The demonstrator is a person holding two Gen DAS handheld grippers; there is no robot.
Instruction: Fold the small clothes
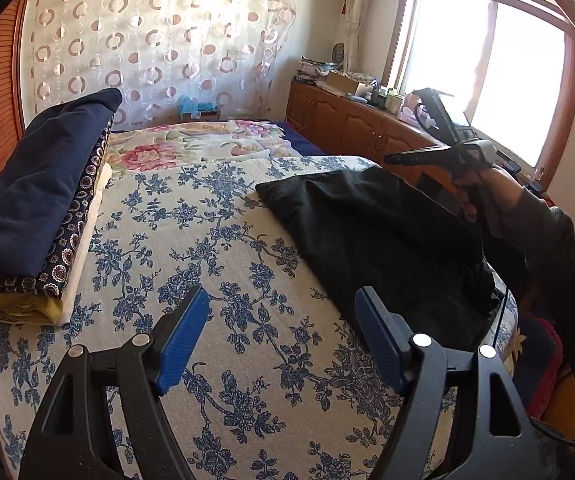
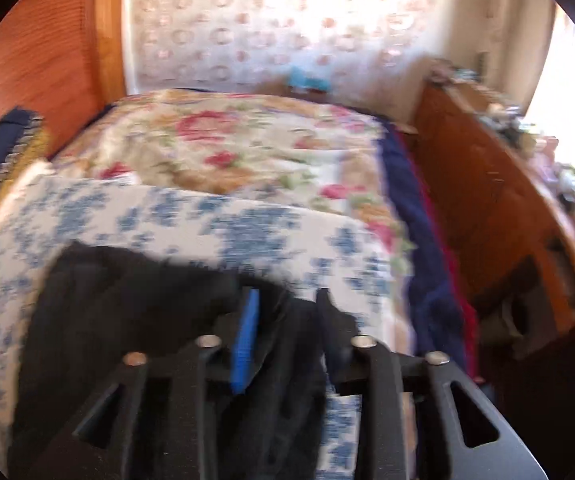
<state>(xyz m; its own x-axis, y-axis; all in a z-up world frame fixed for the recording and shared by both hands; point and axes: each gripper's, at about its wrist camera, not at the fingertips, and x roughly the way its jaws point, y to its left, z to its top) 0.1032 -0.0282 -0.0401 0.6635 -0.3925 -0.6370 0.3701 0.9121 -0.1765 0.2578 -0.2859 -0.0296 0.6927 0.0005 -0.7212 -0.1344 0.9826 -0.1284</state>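
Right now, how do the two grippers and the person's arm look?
The left gripper has a black plastic frame with cut-out slots, silver rivets and ribbed blue pads on its fingers. The right gripper is built the same: black frame, silver rivets, blue pads. In the left wrist view its black and grey body shows, with a black cable running along it. The sleeve is dark grey.

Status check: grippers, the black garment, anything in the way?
Left gripper open, empty, over the bedspread. Right gripper blurred, grip unclear. Black garment lying flat. Folded stack far left, clear.
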